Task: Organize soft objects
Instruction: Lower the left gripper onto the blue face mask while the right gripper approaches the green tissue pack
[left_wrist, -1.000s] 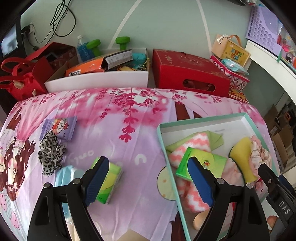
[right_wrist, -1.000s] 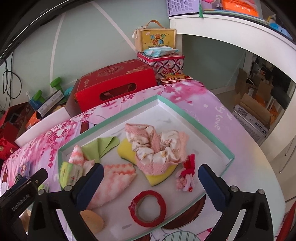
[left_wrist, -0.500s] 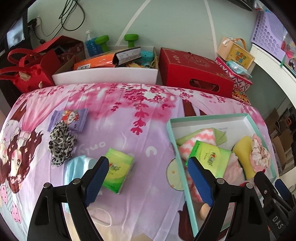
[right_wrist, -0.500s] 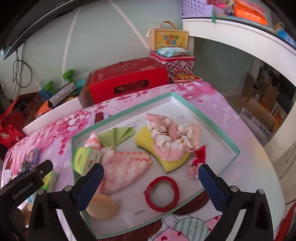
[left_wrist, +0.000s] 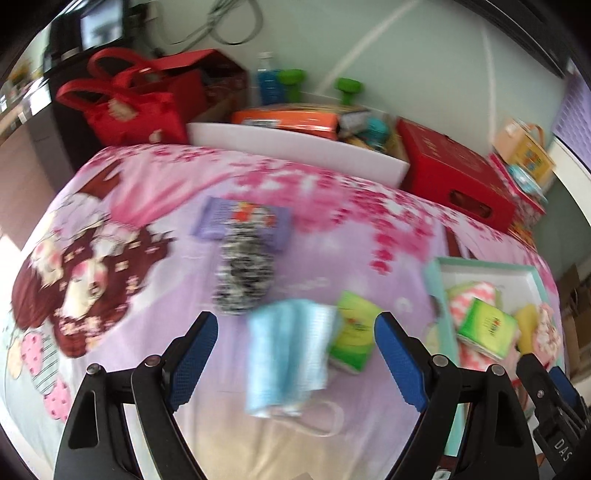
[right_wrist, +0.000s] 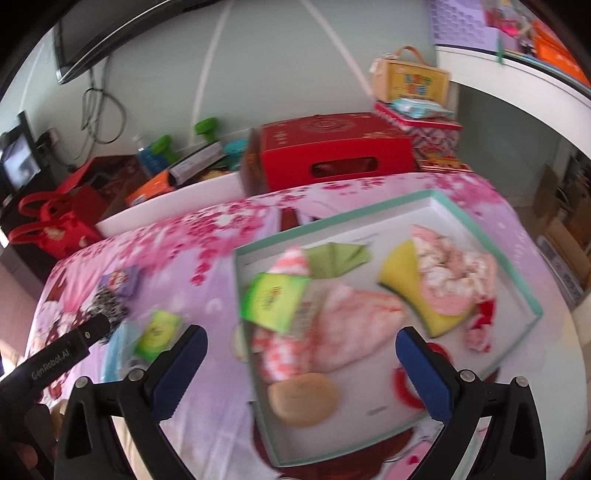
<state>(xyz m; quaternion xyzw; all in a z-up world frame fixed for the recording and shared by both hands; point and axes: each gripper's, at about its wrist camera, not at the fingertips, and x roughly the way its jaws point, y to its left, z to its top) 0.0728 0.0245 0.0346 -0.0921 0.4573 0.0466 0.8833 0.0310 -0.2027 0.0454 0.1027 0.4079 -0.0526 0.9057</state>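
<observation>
**Both grippers open and empty above the bedspread; views blurred**

Left gripper (left_wrist: 295, 345): blue-padded fingers (left_wrist: 194, 347) spread wide, holding nothing and touching nothing. Between them in the view lies a light blue face mask (left_wrist: 286, 354), flat on the pink cartoon bedspread (left_wrist: 147, 206), with a white ear loop trailing at its near edge. A green tissue pack (left_wrist: 352, 339) sits just beside the mask, on the tray side. A black-and-white scrunchie (left_wrist: 242, 280) lies beyond the mask, overlapping a purple tissue pack (left_wrist: 240, 221).

Right gripper (right_wrist: 299, 360): fingers likewise wide apart, empty, above the teal-rimmed tray (right_wrist: 487, 236). The tray holds a second green tissue pack (right_wrist: 273, 301) resting on a pink chevron cloth (right_wrist: 351, 328), a folded green cloth (right_wrist: 336, 258), a yellow sponge (right_wrist: 406, 280) under a pink crumpled cloth (right_wrist: 450, 273), a tan round puff (right_wrist: 303, 398) and a red ring (right_wrist: 406, 384), partly hidden by a finger.

Change from half a second ago: the left view has swung toward the loose items, so the mask now sits centred between its fingers rather than at the left one. The tray contents are unchanged.
</observation>
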